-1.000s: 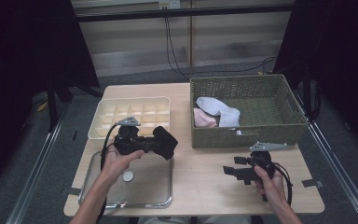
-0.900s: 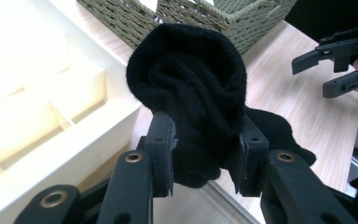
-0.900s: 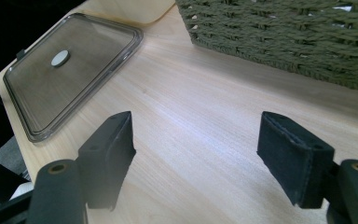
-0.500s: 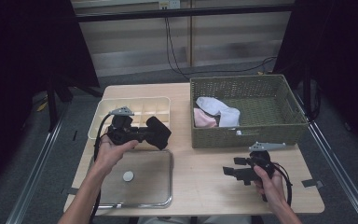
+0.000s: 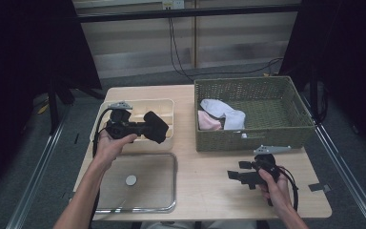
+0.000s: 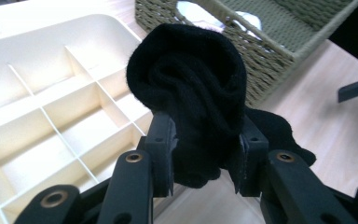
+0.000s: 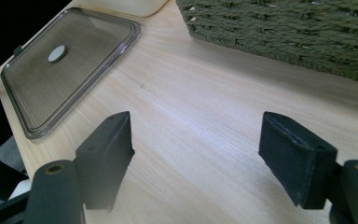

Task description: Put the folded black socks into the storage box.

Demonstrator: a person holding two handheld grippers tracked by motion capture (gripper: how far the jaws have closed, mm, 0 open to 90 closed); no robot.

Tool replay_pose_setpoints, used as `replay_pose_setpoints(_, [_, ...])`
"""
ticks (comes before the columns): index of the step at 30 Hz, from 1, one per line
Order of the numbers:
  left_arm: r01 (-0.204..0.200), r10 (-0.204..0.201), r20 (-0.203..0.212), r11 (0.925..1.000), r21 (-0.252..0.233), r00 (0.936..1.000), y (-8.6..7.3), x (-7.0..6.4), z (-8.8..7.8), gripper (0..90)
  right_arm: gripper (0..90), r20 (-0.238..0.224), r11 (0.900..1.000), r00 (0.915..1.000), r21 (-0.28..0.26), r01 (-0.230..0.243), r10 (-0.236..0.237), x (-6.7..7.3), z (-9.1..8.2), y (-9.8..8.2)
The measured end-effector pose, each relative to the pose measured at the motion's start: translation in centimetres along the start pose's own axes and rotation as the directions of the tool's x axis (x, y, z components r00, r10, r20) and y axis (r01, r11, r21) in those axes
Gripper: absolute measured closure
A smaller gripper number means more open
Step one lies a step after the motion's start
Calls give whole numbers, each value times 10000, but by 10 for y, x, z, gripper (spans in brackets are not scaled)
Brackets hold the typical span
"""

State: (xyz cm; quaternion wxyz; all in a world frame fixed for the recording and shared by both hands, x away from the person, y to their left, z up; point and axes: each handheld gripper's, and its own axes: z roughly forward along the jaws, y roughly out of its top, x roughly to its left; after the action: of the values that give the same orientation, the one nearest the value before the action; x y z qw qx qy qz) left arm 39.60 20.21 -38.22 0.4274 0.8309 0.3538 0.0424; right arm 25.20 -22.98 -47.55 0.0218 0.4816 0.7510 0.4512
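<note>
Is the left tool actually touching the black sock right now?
Touching. In the left gripper view the left tool has both pads pressed into the rolled black sock, which bulges above them over the cream divided tray.

A recording lab: black curtains (image 5: 24,71) and floor rails (image 5: 33,181) surround one wooden table (image 5: 209,191).

Both arms are bare, with no sleeves. Each hand has a black tool. The left gripper (image 5: 140,126) has a grey three-cornered plate on top and a black cable that loops down. Its arms have round brass-coloured rings. The right gripper (image 5: 240,175) has the same grey plate, square black pads and a looping black cable.
</note>
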Motion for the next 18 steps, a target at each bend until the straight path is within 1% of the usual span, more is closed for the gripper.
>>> replay_pose_setpoints(2, [-52, 53, -90, 10000, 33, 9999, 4, 1, 2, 651, 252, -7, 10000, 10000, 5, 13, -13, 0, 0, 0])
replay_pose_setpoints(3, [-14, 14, -71, 10000, 29, 10000, 5, 2, 3, 651, 252, -15, 10000, 10000, 3, -6, 6, 0, 0, 0])
replay_pose_setpoints(6, [-37, 40, -145, 9998, 180, 9999, 7, 5, 7, 651, 251, -10, 10000, 10000, -18, 6, -6, -1, 0, -1])
replay_pose_setpoints(8, [-9, 14, -229, 9998, 217, 9997, 7, 8, 10, 651, 248, -18, 10000, 10000, -18, 34, -34, -1, 0, -1])
replay_pose_setpoints(9, [120, -115, -251, 9998, 181, 9996, 7, 9, 12, 651, 247, -26, 10000, 10000, -32, 25, -25, -1, 0, -1])
replay_pose_setpoints(10, [89, -80, -347, 9996, 251, 9994, 6, 11, 12, 651, 247, -26, 10000, 10000, -28, 0, 0, -1, -1, -1])
replay_pose_setpoints(12, [259, -249, -408, 9993, 253, 9989, 5, 14, 15, 651, 247, -29, 10000, 10000, -38, -29, 29, -1, -1, -2])
replay_pose_setpoints(13, [242, -228, -487, 9993, 277, 9986, 5, 15, 16, 651, 247, -15, 10000, 10000, -50, -31, 31, -1, -1, -2])
replay_pose_setpoints(15, [253, -238, -517, 9993, 287, 9984, 4, 17, 19, 651, 245, -40, 10000, 10000, -55, -16, 16, -1, -1, -2])
replay_pose_setpoints(16, [317, -299, -584, 9991, 291, 9978, 4, 18, 21, 651, 244, -39, 10000, 10000, -63, -9, 8, -2, -1, -2])
replay_pose_setpoints(18, [269, -235, -723, 9986, 465, 9971, 4, 20, 24, 651, 234, -33, 10000, 10000, -42, -41, 41, -2, -1, -2])
